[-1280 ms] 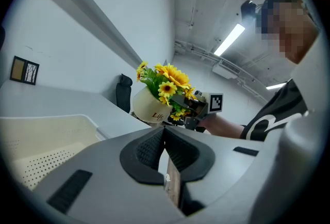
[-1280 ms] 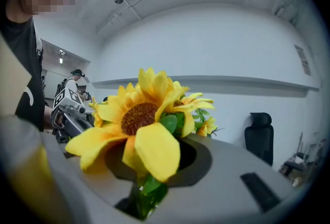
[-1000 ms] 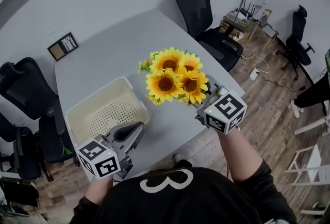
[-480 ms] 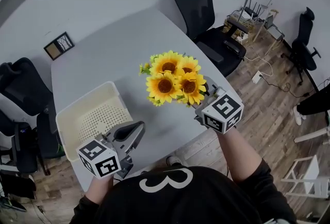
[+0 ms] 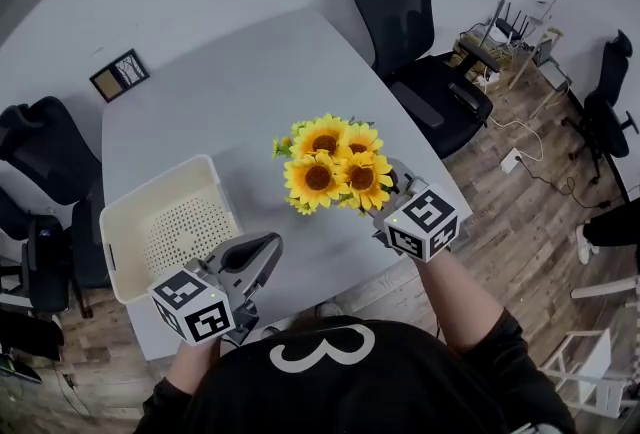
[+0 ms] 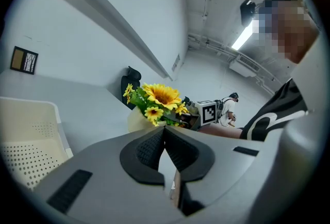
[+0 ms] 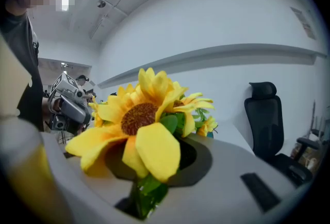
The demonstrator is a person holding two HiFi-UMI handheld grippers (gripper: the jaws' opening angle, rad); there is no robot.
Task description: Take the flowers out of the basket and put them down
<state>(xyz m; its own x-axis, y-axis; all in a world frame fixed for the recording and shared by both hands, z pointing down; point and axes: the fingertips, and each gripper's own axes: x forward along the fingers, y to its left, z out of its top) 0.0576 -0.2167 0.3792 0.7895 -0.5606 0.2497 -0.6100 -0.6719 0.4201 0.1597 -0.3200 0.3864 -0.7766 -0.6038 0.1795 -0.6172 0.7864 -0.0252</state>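
Right tongs (image 5: pixel 393 197) clamped the bunched stems of the flowers (image 5: pixel 335 167), out over the counter (image 5: pixel 230 92) at three o'clock of the basket (image 5: pixel 180 232). They looked light, with crushable petals, so the stems seemed the right hold. Blooms pointed toward ten o'clock. Left tongs (image 5: pixel 262 252) were closed and empty.

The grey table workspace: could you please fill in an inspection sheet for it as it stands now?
Surface: light grey table, carrying the basket.
Job's things: bunch of yellow artificial sunflowers held over the table, outside the cream perforated plastic basket, which is empty.
Clutter: small dark picture frame by the table's far corner.
Grippers: left gripper jaws together, empty; right gripper jaws shut on the sunflower stems.
Cables: white cable on the wooden floor.
Surroundings: black office chairs.
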